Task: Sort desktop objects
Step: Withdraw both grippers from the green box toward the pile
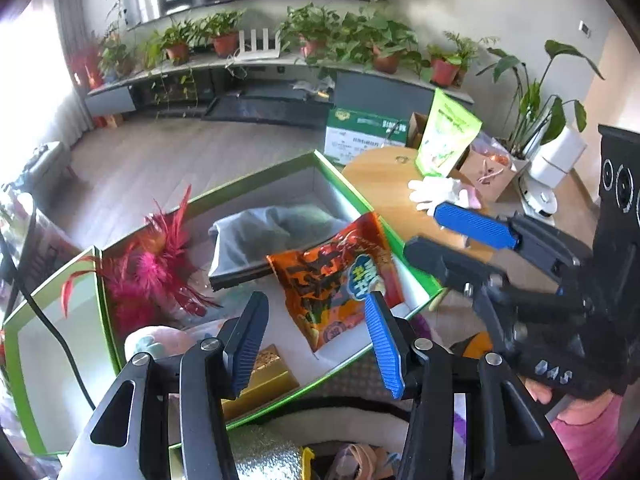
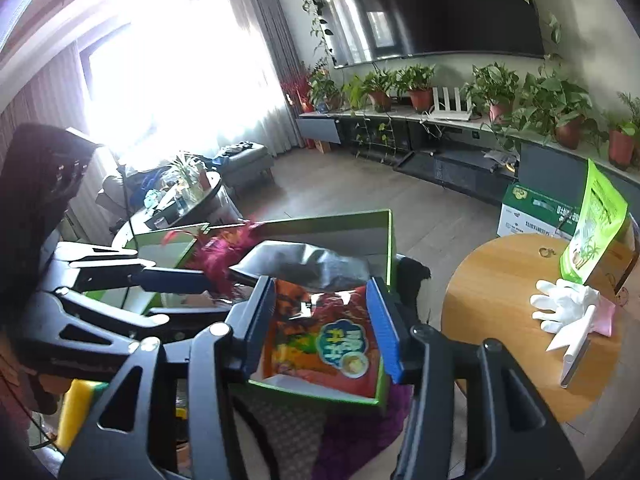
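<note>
An open green-rimmed box [image 1: 260,174] [image 2: 320,216] holds an orange snack bag [image 1: 332,276] [image 2: 320,340], a grey foil bag [image 1: 256,236] [image 2: 304,264], a pink feather toy [image 1: 148,272] [image 2: 224,252] and a gold box [image 1: 268,376]. My left gripper [image 1: 316,308] [image 2: 192,300] hangs open over the box's near side. Nothing is pressed between its blue pads. My right gripper [image 2: 320,292] [image 1: 424,230] is open too, at the box's right end. The snack bag lies below and between its fingers, and the pads do not press on it.
A round wooden table [image 1: 384,172] [image 2: 500,280] to the right carries a white glove [image 1: 432,192] [image 2: 564,304] and an upright green pouch [image 1: 448,136] [image 2: 596,228]. A green-and-white carton [image 1: 364,136] [image 2: 532,212] stands on the floor behind. Cloths and soft items lie below the box.
</note>
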A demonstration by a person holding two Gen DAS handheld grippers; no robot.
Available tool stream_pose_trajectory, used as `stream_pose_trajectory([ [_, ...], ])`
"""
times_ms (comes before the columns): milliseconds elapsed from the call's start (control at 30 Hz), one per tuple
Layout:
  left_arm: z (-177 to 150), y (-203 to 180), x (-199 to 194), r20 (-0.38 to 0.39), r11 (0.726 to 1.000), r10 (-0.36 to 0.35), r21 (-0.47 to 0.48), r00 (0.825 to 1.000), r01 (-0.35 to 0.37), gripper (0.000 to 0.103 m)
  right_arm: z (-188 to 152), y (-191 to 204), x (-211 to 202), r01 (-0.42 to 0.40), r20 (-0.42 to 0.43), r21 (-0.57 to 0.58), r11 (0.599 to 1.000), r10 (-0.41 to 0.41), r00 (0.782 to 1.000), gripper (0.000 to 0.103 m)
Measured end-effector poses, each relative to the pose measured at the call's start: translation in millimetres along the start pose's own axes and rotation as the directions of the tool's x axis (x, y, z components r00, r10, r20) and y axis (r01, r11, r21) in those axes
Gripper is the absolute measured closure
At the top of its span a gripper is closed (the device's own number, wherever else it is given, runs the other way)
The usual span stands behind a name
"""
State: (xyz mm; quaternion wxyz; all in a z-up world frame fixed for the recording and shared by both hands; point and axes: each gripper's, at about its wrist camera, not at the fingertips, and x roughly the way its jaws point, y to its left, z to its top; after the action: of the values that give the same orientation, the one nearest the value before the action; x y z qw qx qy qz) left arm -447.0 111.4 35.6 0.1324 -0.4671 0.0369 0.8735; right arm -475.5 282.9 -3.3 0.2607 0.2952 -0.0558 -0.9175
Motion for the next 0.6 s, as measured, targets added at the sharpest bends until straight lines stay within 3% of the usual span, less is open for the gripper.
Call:
stream_pose_trajectory([
  [167, 1, -7, -23, 0.038, 1.000, 0.005, 0.001, 0.999, -0.005, 0.051, 1, 18, -21, -0.022, 0.014, -0.027, 0.999, 0.023, 1.000, 0.053],
  [300, -2, -9, -47, 0.074, 1.000, 0.010, -0.001, 0.997, -0.010, 0.044, 4, 34, -44, -0.037, 0.028, -0.038, 0.999, 0.038, 0.999, 0.050],
  [600, -22, -15, -104, 0.134, 1.000, 0.028, 0.007, 0.991, -0.029, 0.043, 2, 76, -93, -0.037, 0.058, -0.083, 0.996, 0.042, 0.997, 0.045],
])
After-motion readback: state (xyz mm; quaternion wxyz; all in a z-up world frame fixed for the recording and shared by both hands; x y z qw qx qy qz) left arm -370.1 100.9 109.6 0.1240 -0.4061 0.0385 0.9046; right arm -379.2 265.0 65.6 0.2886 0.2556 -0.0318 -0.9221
